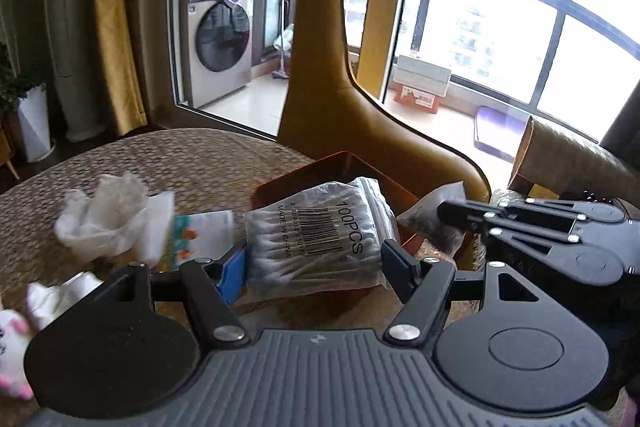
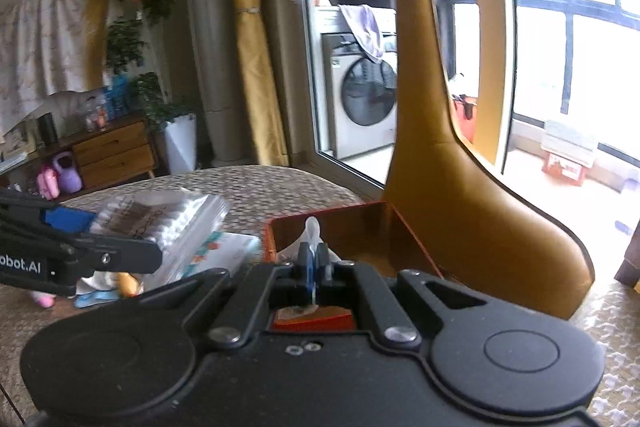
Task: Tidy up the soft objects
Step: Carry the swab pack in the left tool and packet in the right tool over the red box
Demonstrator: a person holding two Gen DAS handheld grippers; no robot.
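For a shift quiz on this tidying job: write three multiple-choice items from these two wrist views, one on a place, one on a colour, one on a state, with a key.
1. Where is the bag of cotton swabs?
A. Between the fingers of the left gripper
B. Flat inside the washing machine
C. Under the plush toy

2. What colour is the box beyond the bag?
A. Green
B. Red-orange
C. White

3. How does the right gripper stand?
A. Wide open and empty
B. Shut on a small clear packet
C. Shut on the crumpled tissue

Key: 1 A, the left wrist view shows the bag spanning the gap between both fingers. 2 B, its walls show red-orange in both views. 3 B, the right wrist view shows the pads together with the packet's plastic sticking out above them.
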